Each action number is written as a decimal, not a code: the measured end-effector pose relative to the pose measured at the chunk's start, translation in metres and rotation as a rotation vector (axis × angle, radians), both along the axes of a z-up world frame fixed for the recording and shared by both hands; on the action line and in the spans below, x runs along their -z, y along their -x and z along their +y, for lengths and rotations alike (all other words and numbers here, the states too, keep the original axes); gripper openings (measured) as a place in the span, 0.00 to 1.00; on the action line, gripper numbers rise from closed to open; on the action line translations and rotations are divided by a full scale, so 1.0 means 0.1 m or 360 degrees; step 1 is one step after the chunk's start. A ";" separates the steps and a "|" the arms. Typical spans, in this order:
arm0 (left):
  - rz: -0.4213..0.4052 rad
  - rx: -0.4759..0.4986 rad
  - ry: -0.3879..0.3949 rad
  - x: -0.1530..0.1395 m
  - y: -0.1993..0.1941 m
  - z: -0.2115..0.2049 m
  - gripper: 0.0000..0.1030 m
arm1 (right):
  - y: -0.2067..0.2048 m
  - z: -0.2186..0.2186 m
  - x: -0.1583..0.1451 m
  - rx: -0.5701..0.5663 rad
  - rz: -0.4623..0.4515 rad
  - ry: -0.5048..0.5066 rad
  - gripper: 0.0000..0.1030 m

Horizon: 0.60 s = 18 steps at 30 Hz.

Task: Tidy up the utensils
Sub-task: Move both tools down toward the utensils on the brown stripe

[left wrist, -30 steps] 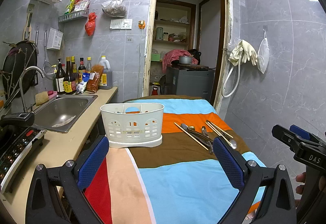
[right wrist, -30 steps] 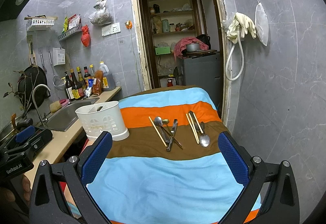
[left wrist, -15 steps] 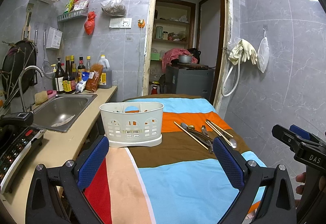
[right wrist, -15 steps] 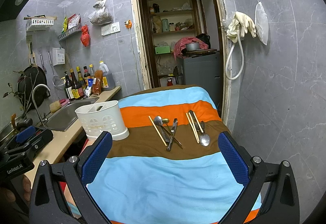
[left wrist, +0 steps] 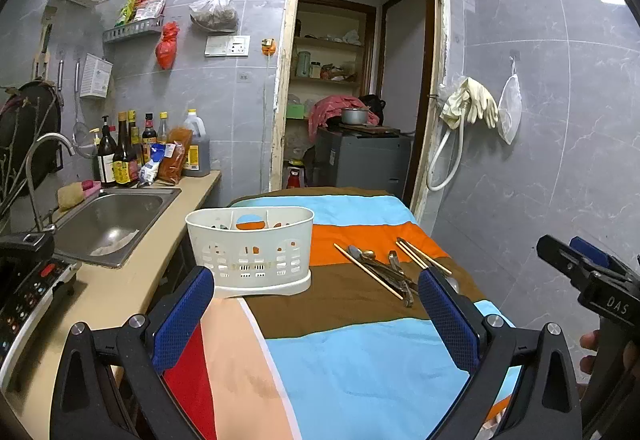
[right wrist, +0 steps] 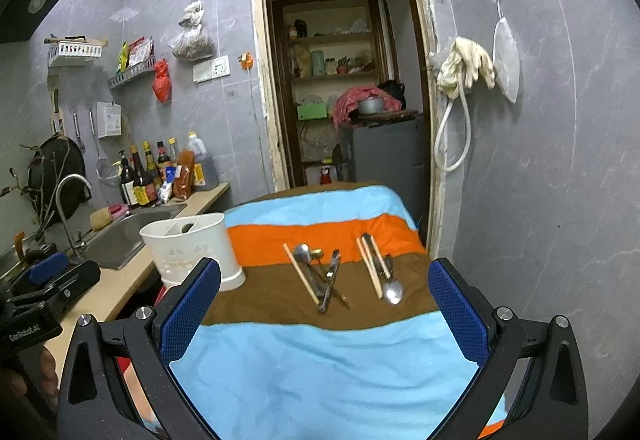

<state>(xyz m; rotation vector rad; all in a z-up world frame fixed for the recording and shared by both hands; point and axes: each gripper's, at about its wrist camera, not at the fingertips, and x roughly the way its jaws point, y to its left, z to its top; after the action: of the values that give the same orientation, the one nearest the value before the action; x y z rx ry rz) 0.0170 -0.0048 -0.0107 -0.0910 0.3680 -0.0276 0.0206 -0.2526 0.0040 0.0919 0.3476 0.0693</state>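
Observation:
A white perforated utensil caddy (left wrist: 250,252) stands on the left of the striped cloth; it also shows in the right wrist view (right wrist: 192,252). Several utensils lie on the brown and orange stripes: wooden chopsticks (right wrist: 301,279), a pile of metal spoons and cutlery (right wrist: 326,276), and a second pair of chopsticks with a spoon (right wrist: 380,272). The same pile shows in the left wrist view (left wrist: 384,272). My left gripper (left wrist: 316,304) is open and empty, near the caddy. My right gripper (right wrist: 324,304) is open and empty, short of the utensils.
The striped cloth (right wrist: 320,380) covers a table. A counter with a steel sink (left wrist: 108,220), bottles (left wrist: 124,156) and an induction cooker (left wrist: 24,292) runs along the left. A doorway (left wrist: 360,100) is behind the table; a tiled wall with gloves (left wrist: 472,104) is on the right.
The left gripper has shifted slightly; the caddy sits a little more central in its view. The right view is nearly unchanged. Both grippers stay open.

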 end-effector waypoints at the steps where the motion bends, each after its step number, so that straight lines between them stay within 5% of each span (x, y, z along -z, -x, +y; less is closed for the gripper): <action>1: 0.0000 0.0000 0.0000 -0.02 -0.03 0.00 0.99 | 0.00 -0.03 -0.06 0.0002 -0.0009 -0.0003 0.99; 18: -0.0101 -0.0041 -0.0008 -0.27 -0.83 -0.23 0.99 | -0.75 -0.37 -0.50 0.0000 -0.0105 0.0026 0.99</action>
<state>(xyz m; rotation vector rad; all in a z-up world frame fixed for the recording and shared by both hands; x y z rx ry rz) 0.1002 -0.0283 0.0167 -0.0895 0.3035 -0.0042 0.0958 -0.2896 0.0545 0.0734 0.2821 0.0692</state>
